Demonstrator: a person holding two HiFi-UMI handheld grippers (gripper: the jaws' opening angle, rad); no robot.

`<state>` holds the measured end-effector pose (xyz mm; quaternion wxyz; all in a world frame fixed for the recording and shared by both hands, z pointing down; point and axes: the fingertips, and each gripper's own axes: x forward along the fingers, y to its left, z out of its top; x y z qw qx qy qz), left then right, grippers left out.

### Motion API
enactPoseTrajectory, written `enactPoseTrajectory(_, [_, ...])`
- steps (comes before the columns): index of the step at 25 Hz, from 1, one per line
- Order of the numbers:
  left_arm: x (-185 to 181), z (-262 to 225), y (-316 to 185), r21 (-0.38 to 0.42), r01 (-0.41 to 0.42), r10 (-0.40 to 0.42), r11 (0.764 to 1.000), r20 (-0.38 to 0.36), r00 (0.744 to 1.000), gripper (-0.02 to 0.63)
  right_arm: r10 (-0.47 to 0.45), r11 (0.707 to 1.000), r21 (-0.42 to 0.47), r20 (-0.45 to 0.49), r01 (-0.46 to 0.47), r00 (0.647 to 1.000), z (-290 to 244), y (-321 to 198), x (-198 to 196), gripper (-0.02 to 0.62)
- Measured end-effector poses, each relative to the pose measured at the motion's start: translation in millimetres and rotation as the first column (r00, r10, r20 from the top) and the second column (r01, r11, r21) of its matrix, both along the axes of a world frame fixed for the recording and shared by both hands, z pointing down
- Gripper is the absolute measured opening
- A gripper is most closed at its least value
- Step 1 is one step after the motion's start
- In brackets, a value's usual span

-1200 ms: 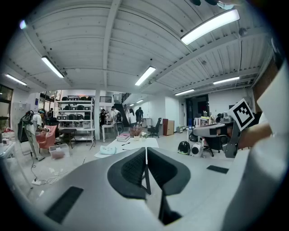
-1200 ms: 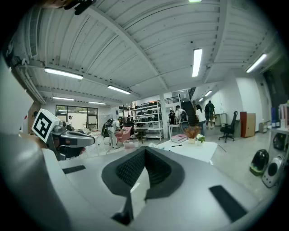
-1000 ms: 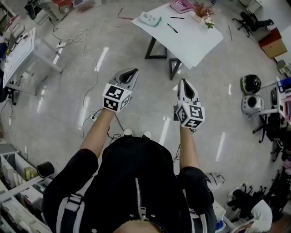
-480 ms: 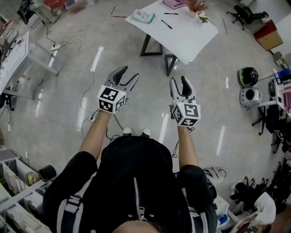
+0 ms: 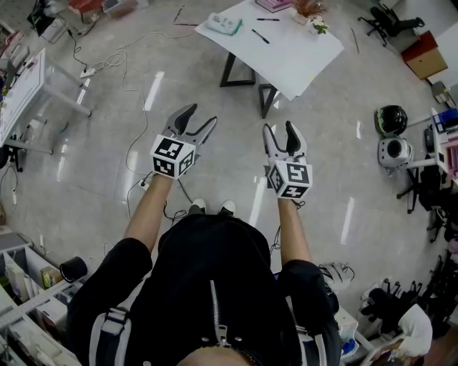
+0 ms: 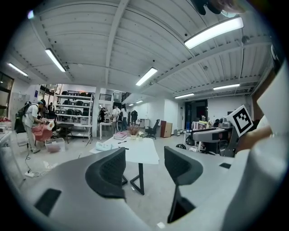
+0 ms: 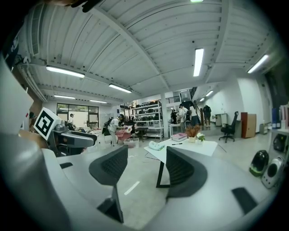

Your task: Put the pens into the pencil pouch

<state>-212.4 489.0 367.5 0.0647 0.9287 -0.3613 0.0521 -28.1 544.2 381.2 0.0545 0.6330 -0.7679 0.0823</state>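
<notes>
Left claw [image 5: 199, 119]: empty, jaws wide apart, just been opening; held over the floor [image 5: 100, 164] at 11 o'clock from the person's body.
Right claw [image 5: 279, 130]: empty, jaws spread wide, likewise just been opening; at 1 o'clock from the body, apart from its partner.
Desk [image 5: 304, 57]: white, at 12 o'clock in the head view, well beyond both claws.
Pens [image 5: 261, 37]: two dark ones lying on the desk, apart from each other; one mid-desk, one nearer the far edge.
Pencil pouch [image 5: 223, 23]: pale, on the desk corner at 10 o'clock from the pens; open or zipped, cannot tell.
Pink book [image 5: 272, 4]: far desk edge.
Potted plant [image 5: 309, 9]: just beside the book.
</notes>
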Motion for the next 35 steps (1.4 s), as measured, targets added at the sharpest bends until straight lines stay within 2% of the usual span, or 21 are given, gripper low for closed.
enactPoseTrajectory(10, [18, 2, -4, -0.013, 0.044, -0.044, 0.999, -0.002, 0.999, 0.276, -0.030, 0.999, -0.009, 0.015, 0.030, 0.999, 7, 0, 26, 0.262])
enactPoseTrajectory(18, [33, 5, -36, -0.013, 0.039, -0.039, 0.999, 0.004, 0.999, 0.275, -0.030, 0.999, -0.013, 0.019, 0.030, 0.999, 8, -36, 39, 0.262])
enactPoseTrajectory(24, [44, 17, -92, -0.024, 0.029, -0.029, 0.999, 0.006, 1.000, 0.275, -0.030, 0.999, -0.038, 0.015, 0.031, 0.999, 21, -88, 42, 0.262])
enactPoseTrajectory(35, [54, 23, -231, -0.044, -0.028, 0.029, 0.999, 0.019, 0.999, 0.275, 0.016, 0.998, -0.064, 0.009, -0.015, 1.000, 22, -224, 45, 0.262])
